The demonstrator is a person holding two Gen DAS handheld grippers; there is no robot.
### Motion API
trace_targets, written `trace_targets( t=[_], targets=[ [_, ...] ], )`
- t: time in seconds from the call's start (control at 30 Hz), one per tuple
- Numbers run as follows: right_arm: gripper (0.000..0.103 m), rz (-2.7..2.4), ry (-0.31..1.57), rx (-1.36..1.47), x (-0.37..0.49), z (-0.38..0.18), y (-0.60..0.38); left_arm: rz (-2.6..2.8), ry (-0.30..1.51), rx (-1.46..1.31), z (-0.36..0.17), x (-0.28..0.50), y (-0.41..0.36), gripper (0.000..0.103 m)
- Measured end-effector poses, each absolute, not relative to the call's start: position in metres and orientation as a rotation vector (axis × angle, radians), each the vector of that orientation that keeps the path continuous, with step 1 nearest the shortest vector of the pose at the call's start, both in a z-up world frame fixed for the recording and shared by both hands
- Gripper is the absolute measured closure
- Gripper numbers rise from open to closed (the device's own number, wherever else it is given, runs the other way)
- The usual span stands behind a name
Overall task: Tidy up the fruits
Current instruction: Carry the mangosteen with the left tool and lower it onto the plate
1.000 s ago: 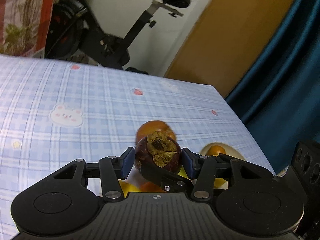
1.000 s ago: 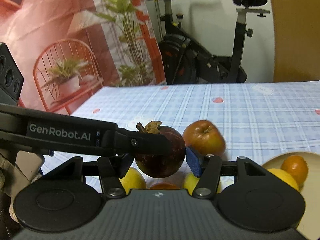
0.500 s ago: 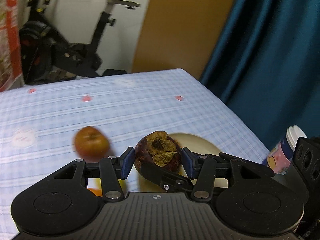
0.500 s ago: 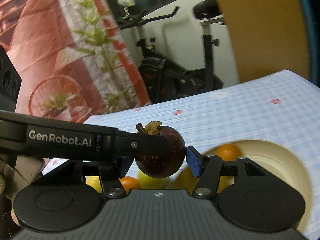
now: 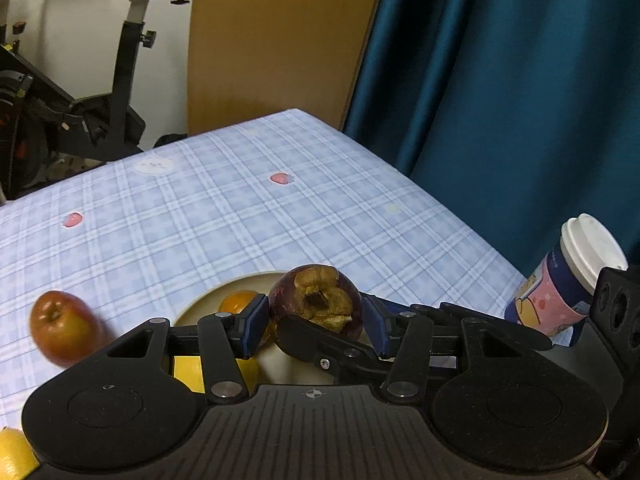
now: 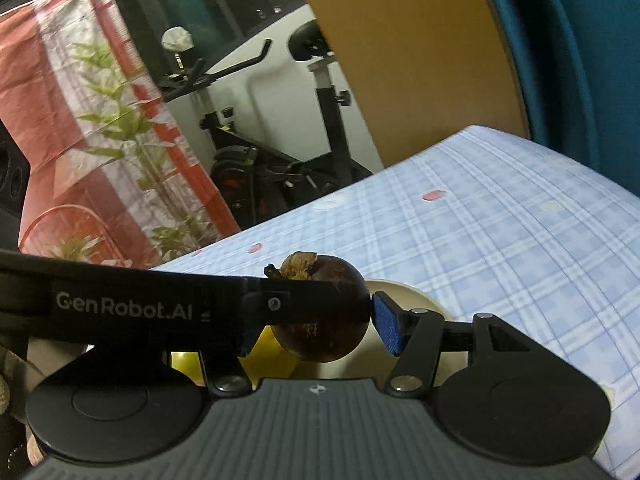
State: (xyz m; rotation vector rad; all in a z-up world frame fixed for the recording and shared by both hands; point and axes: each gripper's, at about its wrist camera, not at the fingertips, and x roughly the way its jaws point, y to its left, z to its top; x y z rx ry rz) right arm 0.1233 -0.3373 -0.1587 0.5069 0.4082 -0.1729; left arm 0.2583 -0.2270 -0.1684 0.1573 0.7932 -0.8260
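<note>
A dark purple mangosteen (image 5: 316,304) with a dry brown calyx hangs above a beige plate (image 5: 204,300). My left gripper (image 5: 316,322) is shut on it, blue pads pressing both sides. My right gripper (image 6: 312,324) is shut on the same mangosteen (image 6: 324,328) from another angle; one of its fingers (image 5: 320,344) crosses in front in the left wrist view. The left gripper's long black finger (image 6: 160,304) hides the right gripper's left pad. On the plate (image 6: 424,300) lie an orange (image 5: 236,300) and yellow fruit (image 6: 272,356).
A red apple (image 5: 60,332) lies on the blue checked tablecloth (image 5: 240,220) left of the plate. A lidded paper cup (image 5: 568,280) stands near the table's right edge. Another yellow fruit (image 5: 12,456) shows at bottom left. An exercise bike (image 6: 280,168) and a blue curtain (image 5: 500,100) stand beyond the table.
Both grippers have swung right together with the mangosteen still held. The apple slid to the left of the views, the plate came underneath, and the paper cup came into sight.
</note>
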Motion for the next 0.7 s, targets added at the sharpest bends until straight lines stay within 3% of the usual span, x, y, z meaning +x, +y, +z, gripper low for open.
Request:
trace_targets(
  t=[0.7],
  targets=[
    [0.043,-0.254,0.489,0.481,0.141,-0.178,-0.348,-0.808,0.811,0.169,-0.195,0.272,-0.253,0.047]
  ],
)
